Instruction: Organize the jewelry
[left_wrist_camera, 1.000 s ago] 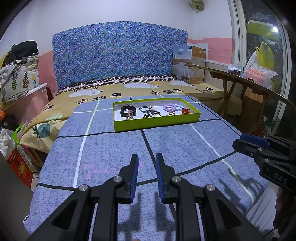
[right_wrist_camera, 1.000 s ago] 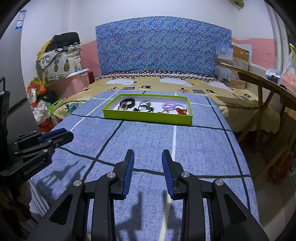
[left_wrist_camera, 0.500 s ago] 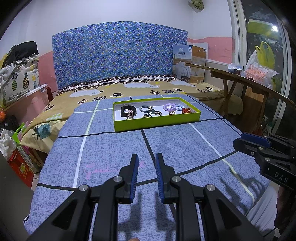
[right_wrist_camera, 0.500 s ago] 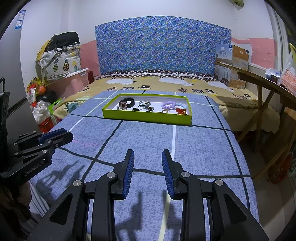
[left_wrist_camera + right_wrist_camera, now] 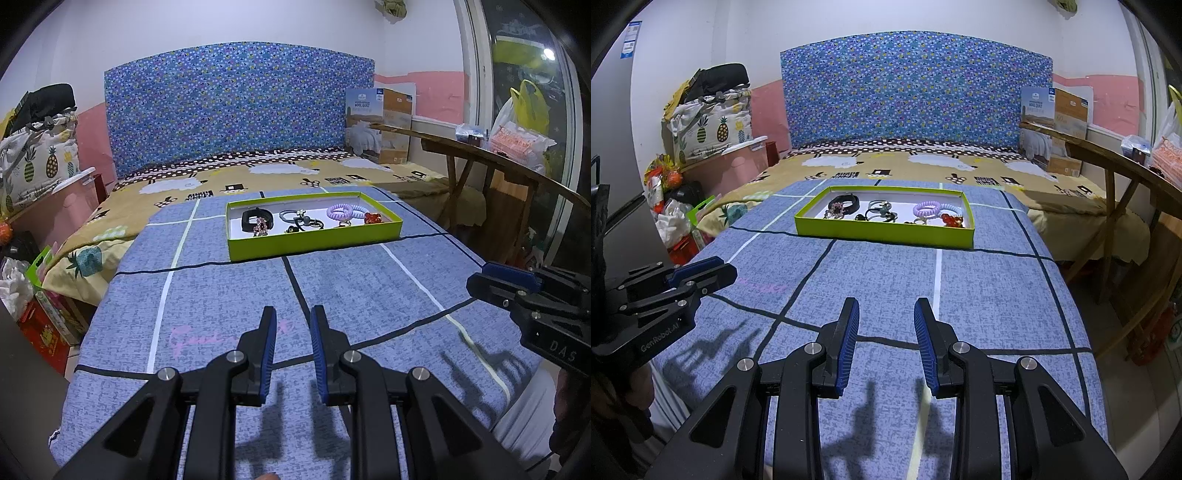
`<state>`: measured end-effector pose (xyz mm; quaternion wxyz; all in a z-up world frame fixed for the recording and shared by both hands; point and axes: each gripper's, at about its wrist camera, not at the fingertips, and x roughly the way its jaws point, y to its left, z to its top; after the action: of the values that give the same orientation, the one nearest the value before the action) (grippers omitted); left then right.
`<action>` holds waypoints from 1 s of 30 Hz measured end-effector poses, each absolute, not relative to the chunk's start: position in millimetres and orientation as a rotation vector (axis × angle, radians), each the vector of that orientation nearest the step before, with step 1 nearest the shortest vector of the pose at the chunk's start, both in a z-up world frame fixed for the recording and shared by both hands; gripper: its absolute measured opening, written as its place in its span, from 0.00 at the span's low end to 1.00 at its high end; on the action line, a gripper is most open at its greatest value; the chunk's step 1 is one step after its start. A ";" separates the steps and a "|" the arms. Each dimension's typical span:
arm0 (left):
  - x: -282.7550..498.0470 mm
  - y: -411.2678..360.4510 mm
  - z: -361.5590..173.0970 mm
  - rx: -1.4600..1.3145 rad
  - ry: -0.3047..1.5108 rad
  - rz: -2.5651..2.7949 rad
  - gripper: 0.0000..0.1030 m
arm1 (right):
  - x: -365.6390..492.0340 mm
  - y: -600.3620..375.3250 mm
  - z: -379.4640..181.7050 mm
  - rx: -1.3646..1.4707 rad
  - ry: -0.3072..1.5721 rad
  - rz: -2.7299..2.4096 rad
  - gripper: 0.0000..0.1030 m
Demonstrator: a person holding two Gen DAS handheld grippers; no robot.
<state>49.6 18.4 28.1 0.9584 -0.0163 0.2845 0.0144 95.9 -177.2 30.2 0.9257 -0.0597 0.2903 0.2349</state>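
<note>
Left gripper [image 5: 293,325]: fingers parted with a narrow gap, nothing between the blue pads, held low over the near end of the bed; same gap and same spot as a second ago.
Right gripper [image 5: 885,317]: fingers spread somewhat wider than the left pair, empty, over the near end of the blue blanket [image 5: 990,291]; unchanged from the earlier frames.
Each in the other's view: the right gripper shows at the right edge of the left wrist view [image 5: 502,282], the left one at the left edge of the right wrist view [image 5: 701,275]; both well apart from the tray.
Tray [image 5: 314,243]: lime-green, shallow, white inside, lying on the blanket well ahead of both grippers, in the same place as before.
Jewelry in tray: black band [image 5: 256,218] at the left end with a beaded piece [image 5: 260,227] just in front of it; grey and black hair ties [image 5: 301,218] in the middle; lilac coil tie [image 5: 340,211] beside a pale blue one [image 5: 951,209]; red piece [image 5: 372,218] at the right end. None has shifted.
Change overall: no visible difference between the earlier frames and now.
</note>
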 end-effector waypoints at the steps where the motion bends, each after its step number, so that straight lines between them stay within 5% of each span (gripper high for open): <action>1: 49.7 18.5 28.1 -0.032 0.577 0.029 0.19 | 96.5 -177.6 29.5 -0.122 0.596 0.482 0.31; 30: 47.6 15.9 28.2 -0.014 0.584 0.025 0.19 | 97.0 -178.3 29.4 -0.124 0.596 0.482 0.31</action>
<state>47.6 15.9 28.2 0.9576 -0.0070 0.2877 0.0126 97.0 -178.3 29.4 0.9256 -0.0603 0.2907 0.2349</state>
